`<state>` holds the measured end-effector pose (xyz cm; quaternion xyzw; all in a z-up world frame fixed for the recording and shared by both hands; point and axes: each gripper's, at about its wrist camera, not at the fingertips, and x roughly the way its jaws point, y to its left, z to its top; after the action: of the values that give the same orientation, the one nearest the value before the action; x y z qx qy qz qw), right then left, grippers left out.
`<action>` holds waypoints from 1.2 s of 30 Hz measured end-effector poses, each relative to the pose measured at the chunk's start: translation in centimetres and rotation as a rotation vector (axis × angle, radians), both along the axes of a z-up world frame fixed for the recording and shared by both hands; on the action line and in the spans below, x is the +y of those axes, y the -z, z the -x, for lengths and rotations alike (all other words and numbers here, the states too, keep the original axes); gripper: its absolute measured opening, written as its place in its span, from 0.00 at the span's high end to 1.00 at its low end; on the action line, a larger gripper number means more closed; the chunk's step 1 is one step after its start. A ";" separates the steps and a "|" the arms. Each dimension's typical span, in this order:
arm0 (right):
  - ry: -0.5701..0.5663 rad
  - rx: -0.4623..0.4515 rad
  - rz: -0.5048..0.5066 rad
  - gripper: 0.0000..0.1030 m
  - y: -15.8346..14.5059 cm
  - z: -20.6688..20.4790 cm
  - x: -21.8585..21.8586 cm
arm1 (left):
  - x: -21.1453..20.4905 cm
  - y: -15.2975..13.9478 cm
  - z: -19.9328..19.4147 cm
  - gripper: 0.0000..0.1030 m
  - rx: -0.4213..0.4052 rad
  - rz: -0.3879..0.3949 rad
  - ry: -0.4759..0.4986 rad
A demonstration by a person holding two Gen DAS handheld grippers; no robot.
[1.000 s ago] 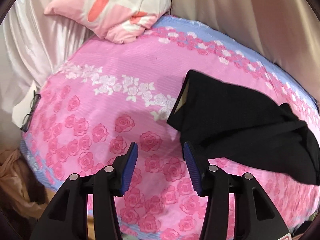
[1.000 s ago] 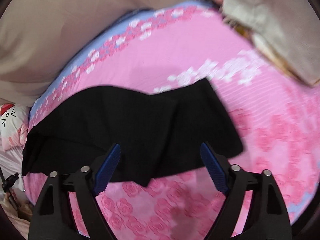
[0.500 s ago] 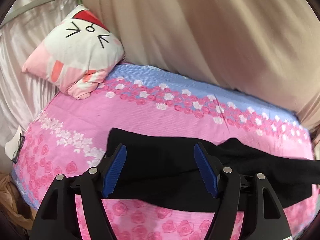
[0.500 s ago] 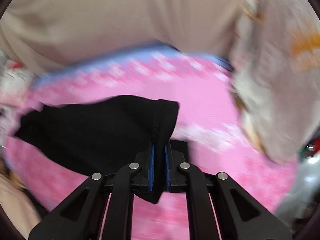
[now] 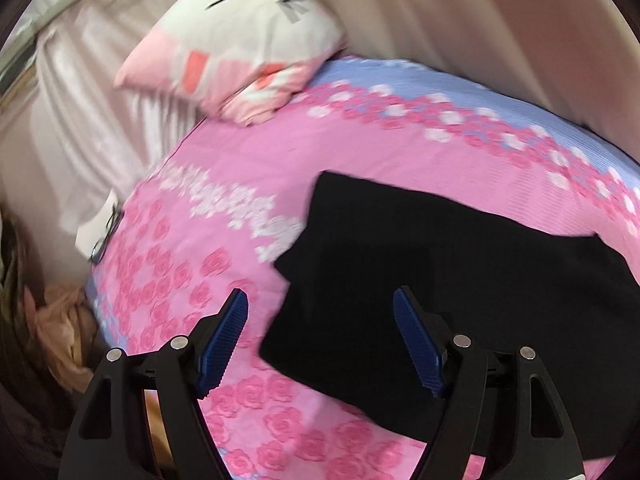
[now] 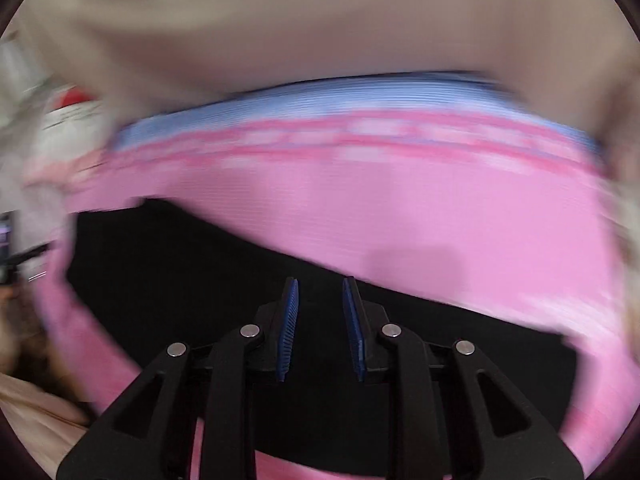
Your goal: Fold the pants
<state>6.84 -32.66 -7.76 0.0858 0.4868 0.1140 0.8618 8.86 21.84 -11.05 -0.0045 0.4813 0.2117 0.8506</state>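
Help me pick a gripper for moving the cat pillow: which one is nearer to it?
Left. The left gripper faces the cat pillow across open sheet; in the right gripper view it is a blur at the far left edge.

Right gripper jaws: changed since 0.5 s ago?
Yes. The right gripper was clamped on the black pants; now its jaws stand apart with no cloth between them, over pants lying flat on the pink bedsheet.
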 end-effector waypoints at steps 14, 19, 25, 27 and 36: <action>-0.418 0.182 0.062 0.60 9.4 -17.9 28.4 | 9.4 4.8 -9.3 0.27 0.048 0.189 0.093; -0.418 0.175 0.044 0.84 8.9 -17.6 28.5 | 7.6 6.3 -12.7 0.33 0.082 0.144 0.252; -0.313 0.099 0.027 0.87 7.4 -19.7 27.1 | 7.7 4.4 -16.9 1.00 0.006 0.128 0.290; -0.151 0.108 0.009 0.85 8.8 -21.6 25.1 | 8.5 4.5 -18.8 0.93 -0.015 0.076 0.239; -0.417 0.044 0.048 0.60 3.5 -14.5 31.7 | 12.3 3.1 -13.6 0.27 -0.028 0.097 0.259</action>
<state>21.38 -0.94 -11.29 -0.0350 0.5154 0.2763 0.8104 22.46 34.14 -14.15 0.0135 0.4754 0.0766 0.8763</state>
